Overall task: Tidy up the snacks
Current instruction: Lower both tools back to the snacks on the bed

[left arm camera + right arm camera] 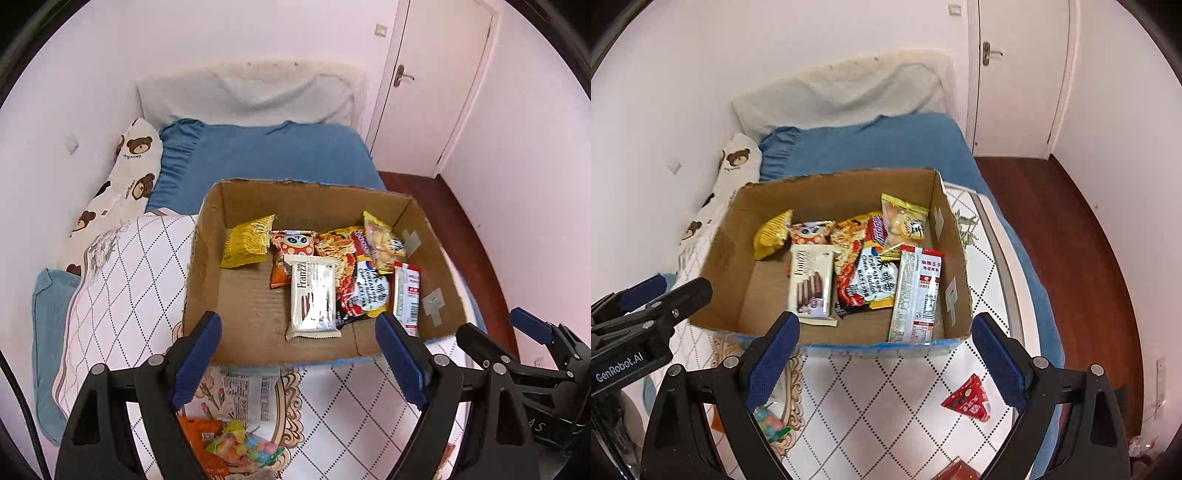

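Note:
An open cardboard box (258,317) (761,299) rests on the bed and holds several snack packets: a yellow bag (245,243), a white wafer pack (314,295) (810,282), a noodle packet (866,277) and a red-and-white pack (918,291). My left gripper (299,354) hangs open above the box's near wall with nothing between its blue pads. My right gripper (886,354) is likewise open and empty above the near wall. Loose on the quilt lie a clear bag of coloured candy (243,446) (772,424), an orange packet (201,435), a white packet (247,395) and a red triangular packet (969,398).
A white quilt with a diamond pattern (886,398) covers the near bed, over a blue sheet (273,155). A bear-print pillow (129,166) lies along the left wall. Dark wood floor (1071,240) and a closed door (1015,74) are to the right.

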The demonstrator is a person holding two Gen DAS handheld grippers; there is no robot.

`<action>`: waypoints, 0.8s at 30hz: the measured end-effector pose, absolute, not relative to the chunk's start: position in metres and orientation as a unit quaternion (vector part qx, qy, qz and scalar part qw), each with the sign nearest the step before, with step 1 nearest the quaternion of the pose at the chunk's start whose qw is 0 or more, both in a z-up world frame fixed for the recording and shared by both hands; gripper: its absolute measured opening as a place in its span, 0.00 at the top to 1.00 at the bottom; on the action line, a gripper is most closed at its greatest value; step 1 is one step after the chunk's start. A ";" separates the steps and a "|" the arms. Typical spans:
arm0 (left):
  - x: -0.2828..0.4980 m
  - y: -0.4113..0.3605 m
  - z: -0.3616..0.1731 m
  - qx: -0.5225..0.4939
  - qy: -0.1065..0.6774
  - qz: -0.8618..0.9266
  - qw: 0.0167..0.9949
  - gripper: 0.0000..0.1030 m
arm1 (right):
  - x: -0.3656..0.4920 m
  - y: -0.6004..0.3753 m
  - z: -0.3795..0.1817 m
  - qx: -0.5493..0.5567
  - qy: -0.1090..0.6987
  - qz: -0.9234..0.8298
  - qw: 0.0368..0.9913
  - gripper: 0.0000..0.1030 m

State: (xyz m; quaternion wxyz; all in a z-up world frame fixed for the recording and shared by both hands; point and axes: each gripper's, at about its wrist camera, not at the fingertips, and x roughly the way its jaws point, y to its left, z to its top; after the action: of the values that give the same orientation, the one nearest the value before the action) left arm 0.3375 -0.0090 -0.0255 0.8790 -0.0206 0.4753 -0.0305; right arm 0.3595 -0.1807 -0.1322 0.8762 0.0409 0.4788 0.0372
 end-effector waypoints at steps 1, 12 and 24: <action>0.333 -0.009 -0.022 -0.021 0.472 -0.032 0.881 0.17 | 0.355 -0.180 -0.129 0.042 0.476 0.040 0.878 0.06; 0.277 0.004 -0.048 -0.031 0.504 -0.018 0.863 0.17 | 0.300 -0.230 -0.169 0.103 0.543 0.035 0.833 0.26; 0.223 0.039 -0.179 -0.034 0.633 0.027 0.773 0.17 | 0.220 -0.276 -0.295 -0.024 0.684 0.001 0.729 0.29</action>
State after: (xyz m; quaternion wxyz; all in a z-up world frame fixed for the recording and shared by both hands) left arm 0.2232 0.0390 -0.1789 0.7726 -0.0338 0.6335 0.0266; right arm 0.2200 -0.2764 -0.2955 0.7295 -0.0238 0.6836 0.0014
